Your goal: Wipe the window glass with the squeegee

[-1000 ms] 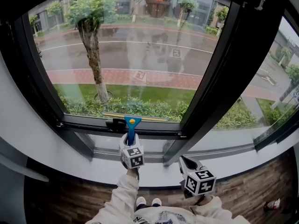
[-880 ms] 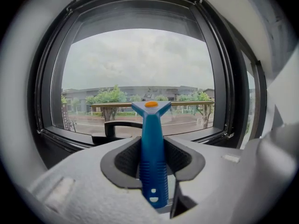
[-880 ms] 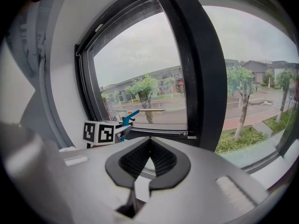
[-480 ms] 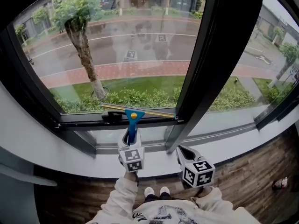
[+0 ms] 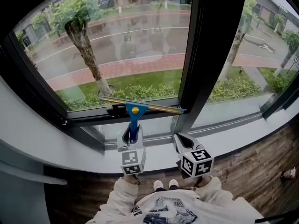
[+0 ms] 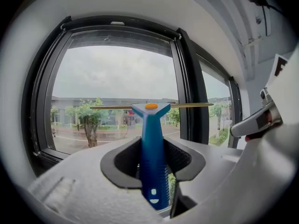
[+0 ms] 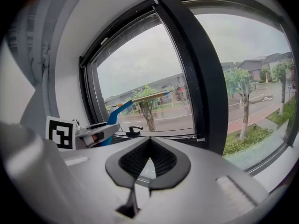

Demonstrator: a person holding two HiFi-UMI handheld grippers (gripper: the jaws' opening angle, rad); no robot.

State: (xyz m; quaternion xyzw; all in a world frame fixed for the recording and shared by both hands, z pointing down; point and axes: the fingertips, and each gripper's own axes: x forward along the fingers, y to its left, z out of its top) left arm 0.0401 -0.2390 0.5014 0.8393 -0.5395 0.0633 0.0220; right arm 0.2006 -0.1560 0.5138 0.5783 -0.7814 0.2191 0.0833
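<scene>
A squeegee (image 5: 134,118) with a blue handle and a brass-coloured blade stands against the window glass (image 5: 135,55), its blade low on the left pane just above the bottom frame. My left gripper (image 5: 131,133) is shut on the blue handle (image 6: 152,162), and the blade (image 6: 112,107) runs crosswise ahead of it. The blade's right end reaches the dark mullion (image 5: 212,45). My right gripper (image 5: 179,141) hangs beside the left one over the sill, shut with nothing in it (image 7: 148,161). From the right gripper view the squeegee (image 7: 115,112) shows at the left.
A black window handle (image 5: 113,109) sits on the bottom frame just left of the squeegee. A white sill (image 5: 70,155) runs below the panes. A second pane (image 5: 252,55) lies right of the mullion. Wooden floor (image 5: 261,190) is underneath.
The squeegee blade has risen a little off the bottom frame and shifted right, so its right end now meets the mullion. The right gripper has stayed beside the left.
</scene>
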